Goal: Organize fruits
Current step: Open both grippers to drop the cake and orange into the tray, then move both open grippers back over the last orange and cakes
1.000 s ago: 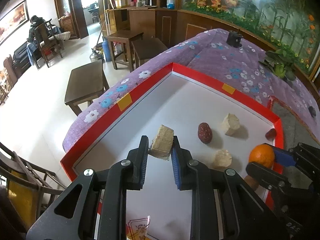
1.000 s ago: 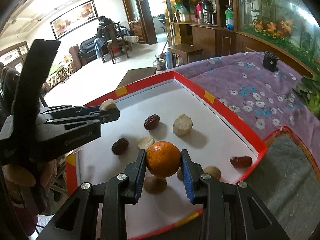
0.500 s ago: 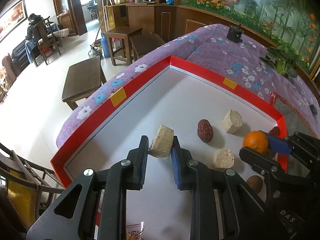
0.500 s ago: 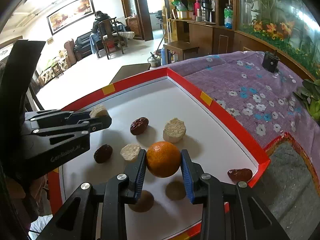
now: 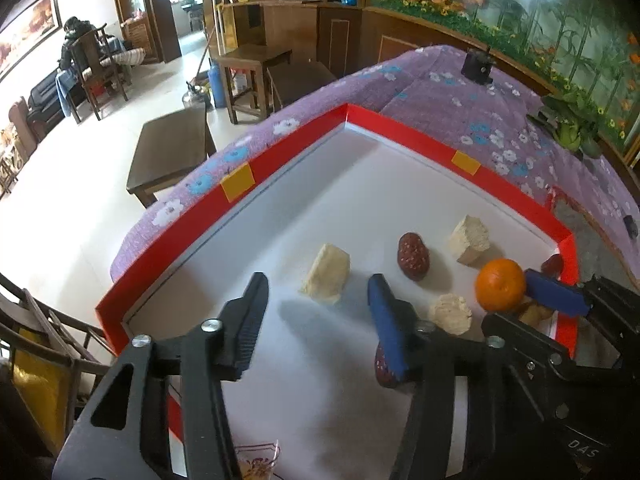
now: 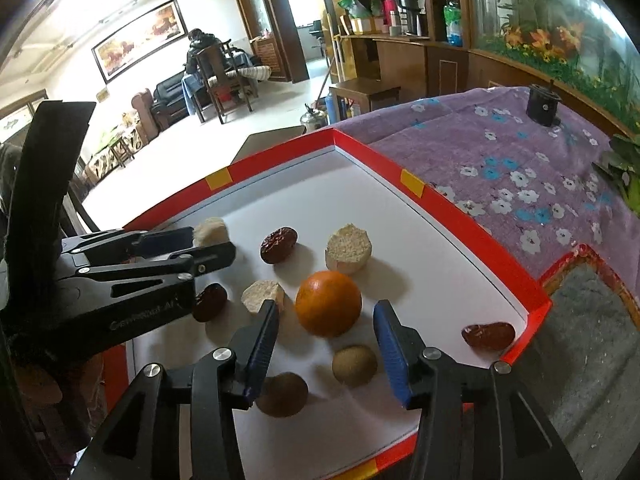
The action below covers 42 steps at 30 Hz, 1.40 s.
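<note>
A right gripper (image 6: 326,320), its jaws just opened, stands apart around an orange (image 6: 328,303) resting on a white tray (image 6: 440,216) with red walls. Dried red dates, pale chunks and two brown fruits lie nearby. The left gripper (image 6: 200,246) reaches in from the left.

A pale tiled floor (image 5: 72,184) shines under window light. A dark wooden bench (image 5: 170,152) stands near the table's far edge; a framed painting (image 6: 140,40) hangs above a black sofa (image 6: 172,90). Wooden cabinets (image 6: 404,54) line the back wall.
</note>
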Each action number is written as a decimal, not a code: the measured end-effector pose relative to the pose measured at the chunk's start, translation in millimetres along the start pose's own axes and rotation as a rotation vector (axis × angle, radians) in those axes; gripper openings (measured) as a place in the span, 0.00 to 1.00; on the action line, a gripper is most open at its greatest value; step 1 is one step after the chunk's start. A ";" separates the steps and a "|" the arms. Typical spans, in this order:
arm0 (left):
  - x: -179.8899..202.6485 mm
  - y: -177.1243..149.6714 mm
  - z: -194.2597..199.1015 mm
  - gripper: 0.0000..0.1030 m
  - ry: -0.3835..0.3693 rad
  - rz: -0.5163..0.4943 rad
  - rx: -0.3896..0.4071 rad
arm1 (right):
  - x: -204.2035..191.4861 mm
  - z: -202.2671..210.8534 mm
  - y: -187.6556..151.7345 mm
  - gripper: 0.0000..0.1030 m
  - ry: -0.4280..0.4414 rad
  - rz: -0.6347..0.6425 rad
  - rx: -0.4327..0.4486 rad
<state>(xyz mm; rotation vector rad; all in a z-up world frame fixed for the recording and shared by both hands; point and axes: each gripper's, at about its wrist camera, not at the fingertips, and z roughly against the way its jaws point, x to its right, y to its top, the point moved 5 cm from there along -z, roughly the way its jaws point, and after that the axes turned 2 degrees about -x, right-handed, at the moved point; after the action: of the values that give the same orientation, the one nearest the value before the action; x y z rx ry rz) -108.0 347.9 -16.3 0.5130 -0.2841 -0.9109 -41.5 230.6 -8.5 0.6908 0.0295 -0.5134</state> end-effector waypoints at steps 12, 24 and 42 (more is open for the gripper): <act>25.0 -0.3 27.4 0.52 -0.024 -0.018 0.056 | 6.9 41.9 -23.6 0.46 -0.068 -0.028 0.046; 112.5 -11.8 48.3 0.52 -0.137 -0.156 0.058 | 48.9 93.4 -74.0 0.48 -0.179 -0.092 0.054; 270.7 -58.9 55.9 0.52 -0.291 -0.417 -0.010 | 152.2 192.8 -186.5 0.50 -0.356 -0.362 0.094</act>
<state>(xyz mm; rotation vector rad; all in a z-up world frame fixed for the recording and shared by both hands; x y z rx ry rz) -13.7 82.3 4.8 0.4363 -0.4456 -1.3968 -21.4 -77.1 -0.5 0.6809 -0.2081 -0.9851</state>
